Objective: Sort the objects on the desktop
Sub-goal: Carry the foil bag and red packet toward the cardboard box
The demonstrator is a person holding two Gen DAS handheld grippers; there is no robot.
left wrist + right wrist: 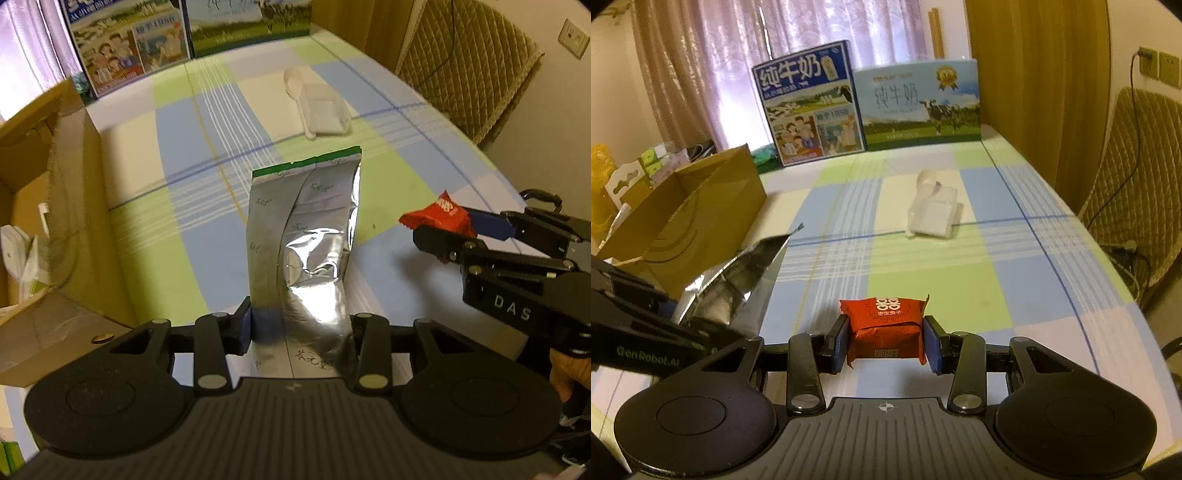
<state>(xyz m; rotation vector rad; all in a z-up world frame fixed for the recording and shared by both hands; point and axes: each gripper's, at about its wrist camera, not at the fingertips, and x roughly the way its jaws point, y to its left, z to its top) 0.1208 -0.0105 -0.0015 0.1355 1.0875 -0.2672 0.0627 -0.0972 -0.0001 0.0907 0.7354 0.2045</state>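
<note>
A silver foil pouch with a green top edge stands upright between the fingers of my left gripper, which is shut on its lower part. The same pouch shows at the left of the right wrist view. My right gripper is shut on a small red wrapped snack with white characters, held above the checked tablecloth. In the left wrist view that snack and the right gripper come in from the right.
An open cardboard box holding white packets stands at the left, also visible as the box. A clear plastic tray with a white spoon lies mid-table. Two milk cartons stand at the far edge. A padded chair is right.
</note>
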